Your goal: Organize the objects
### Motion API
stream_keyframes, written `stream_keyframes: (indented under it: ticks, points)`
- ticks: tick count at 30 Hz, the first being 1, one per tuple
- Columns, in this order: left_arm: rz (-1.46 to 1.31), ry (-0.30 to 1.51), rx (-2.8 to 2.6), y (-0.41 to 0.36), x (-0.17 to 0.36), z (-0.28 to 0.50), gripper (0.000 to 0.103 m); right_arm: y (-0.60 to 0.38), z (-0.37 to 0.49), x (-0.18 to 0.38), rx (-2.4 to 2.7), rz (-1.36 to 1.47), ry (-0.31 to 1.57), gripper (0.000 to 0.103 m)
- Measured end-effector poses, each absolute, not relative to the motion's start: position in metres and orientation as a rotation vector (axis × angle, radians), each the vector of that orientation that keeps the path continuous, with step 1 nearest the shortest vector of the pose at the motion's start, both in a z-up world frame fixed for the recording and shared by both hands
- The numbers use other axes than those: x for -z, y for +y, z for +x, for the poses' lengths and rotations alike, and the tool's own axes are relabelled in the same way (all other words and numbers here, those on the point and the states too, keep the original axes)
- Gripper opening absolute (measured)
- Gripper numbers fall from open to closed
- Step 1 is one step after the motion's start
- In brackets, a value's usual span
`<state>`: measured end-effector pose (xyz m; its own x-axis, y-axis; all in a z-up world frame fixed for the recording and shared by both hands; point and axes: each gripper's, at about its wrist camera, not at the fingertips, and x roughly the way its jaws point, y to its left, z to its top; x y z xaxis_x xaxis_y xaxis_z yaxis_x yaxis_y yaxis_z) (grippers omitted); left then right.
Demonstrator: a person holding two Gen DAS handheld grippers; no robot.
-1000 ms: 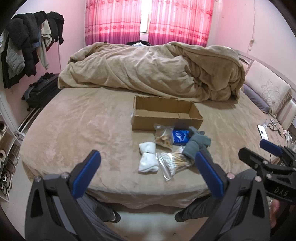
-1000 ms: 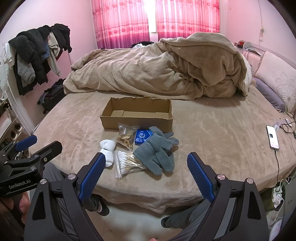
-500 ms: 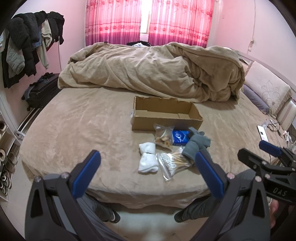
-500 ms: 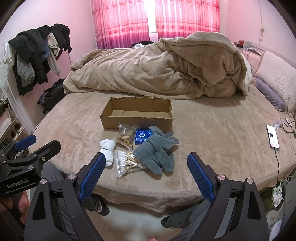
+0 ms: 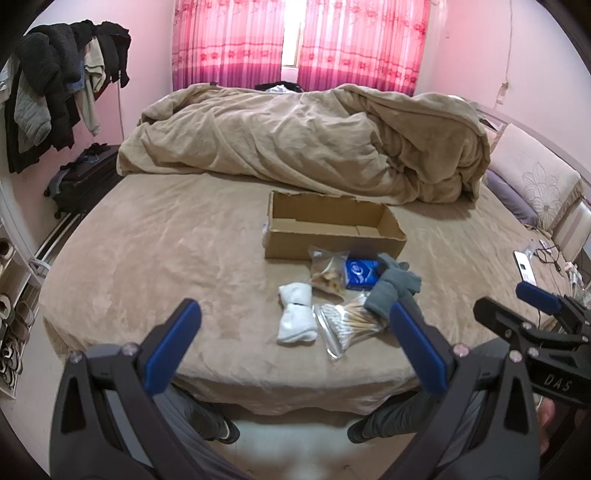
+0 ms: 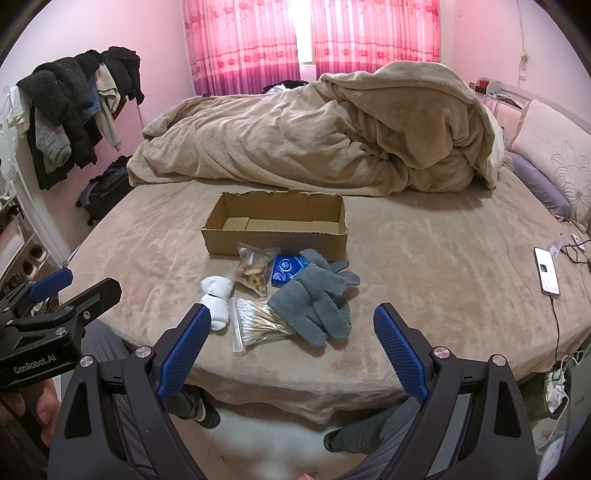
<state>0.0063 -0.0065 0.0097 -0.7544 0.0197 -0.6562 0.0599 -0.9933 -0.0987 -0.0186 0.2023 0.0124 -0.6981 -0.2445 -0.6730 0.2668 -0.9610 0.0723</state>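
Left gripper [image 5: 293, 338] held short of the near edge of the tan-covered bed [image 5: 166, 258], its 2 blue-padded fingers [image 5: 173, 345] spread wide apart, nothing between them. Right gripper [image 6: 291, 349] in like posture, blue textured fingers [image 6: 400, 354] also wide apart and holding nothing; both stand off the bed, clear of all items. Each gripper shows at the edge of the other's view. Nearest items, close to the bed's front edge: clear zip bag of wooden-stemmed cotton swabs [image 6: 255, 325], with a rolled pair of white socks [image 6: 218, 302] just beside it on the left and a pair of grey knit gloves [image 6: 314, 299] overlapping its right end. Behind these, a small clear bag of brownish dried pieces [image 6: 253, 273] and a blue-and-white flat packet [image 6: 286, 269], side by side; the gloves lie partly over the packet. Just beyond, an open shallow brown cardboard box [image 6: 277, 229], nothing visible inside. Well right, near the bed edge, a smartphone with lit screen [image 6: 546, 271] on a cable. Further back, a heaped tan duvet [image 6: 314, 136]; pink curtains [image 6: 314, 33] at the far wall.
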Motion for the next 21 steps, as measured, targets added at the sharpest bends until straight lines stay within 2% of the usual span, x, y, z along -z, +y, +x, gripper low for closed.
stream_keyframes:
  ticks: [21]
  points:
    - [1.082,0.184,2.916,-0.0097,-0.0109,0.0083,0.103,0.2043,-0.0204,-0.0128,2.661,1.051,0.042,0.092]
